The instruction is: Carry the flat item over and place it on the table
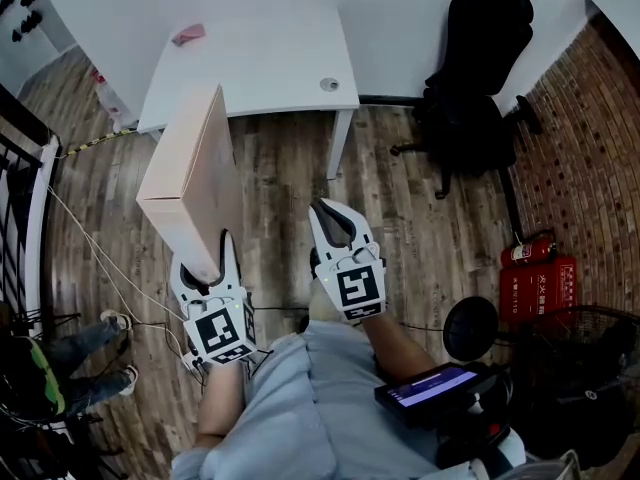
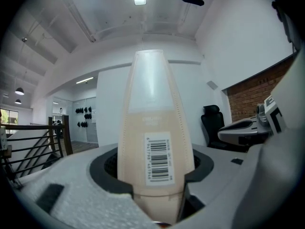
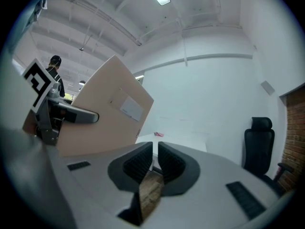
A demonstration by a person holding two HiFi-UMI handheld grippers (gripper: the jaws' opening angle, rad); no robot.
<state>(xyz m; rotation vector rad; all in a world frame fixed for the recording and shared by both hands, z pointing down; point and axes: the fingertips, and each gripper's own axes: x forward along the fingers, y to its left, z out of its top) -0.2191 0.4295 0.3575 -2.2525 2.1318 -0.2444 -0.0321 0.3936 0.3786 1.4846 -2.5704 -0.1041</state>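
Note:
A flat beige cardboard box [image 1: 190,178] stands on edge above the wooden floor, tilted toward the white table [image 1: 270,58]. My left gripper [image 1: 208,268] is shut on its near lower edge. In the left gripper view the box [image 2: 155,123], with a barcode label, rises between the jaws. My right gripper [image 1: 335,218] hangs beside the box, shut, with nothing in it. In the right gripper view the jaws of that gripper [image 3: 155,161] almost touch, and the box [image 3: 102,113] and the table [image 3: 181,138] show beyond them.
A small pink item [image 1: 188,34] lies on the table's far left. A black office chair [image 1: 475,98] stands to the right of the table. By the brick wall at right are a fire extinguisher [image 1: 530,251] and a red box [image 1: 537,290]. A railing [image 1: 20,198] runs along the left.

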